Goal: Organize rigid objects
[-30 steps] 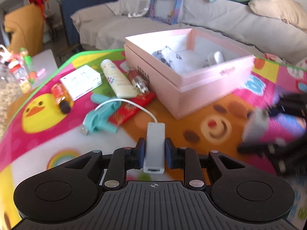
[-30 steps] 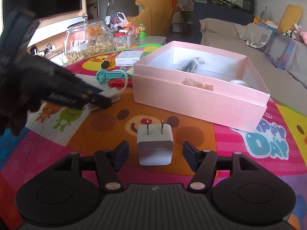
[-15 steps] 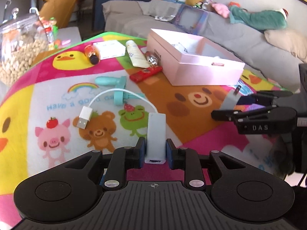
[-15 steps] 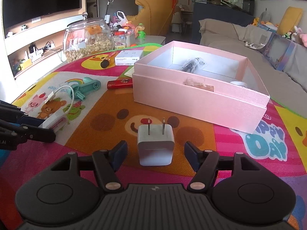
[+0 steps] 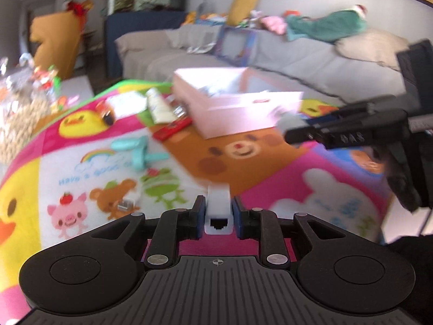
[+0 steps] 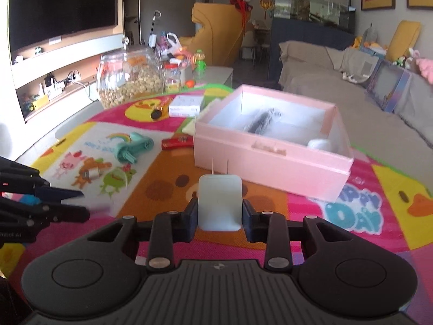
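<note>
My left gripper (image 5: 217, 203) is shut on a white adapter (image 5: 218, 218), and its jaws are closing a little tighter. The adapter's USB plug (image 5: 128, 201) trails over the mat at the left. In the right wrist view, a white wall charger (image 6: 219, 195) with its prongs pointing away sits between the jaws of my right gripper (image 6: 219, 208). The jaws are closing and the pads press its sides. The open pink box (image 6: 270, 168) stands just beyond it, with a few items inside. My left gripper's fingers (image 6: 67, 211) show at the left edge of that view.
A colourful cartoon mat (image 6: 338, 216) covers the table. Left of the box lie a teal gadget (image 6: 132, 146), a red packet (image 6: 177, 143), a small white carton (image 6: 185, 105) and a cream tube (image 5: 158, 107). A big glass jar (image 6: 130, 81) stands far left. A grey sofa (image 5: 297, 59) runs behind.
My right gripper went from open around the charger to shut on it and rose with it. My left gripper carried the adapter away from the pink box, toward the mat's near side.
</note>
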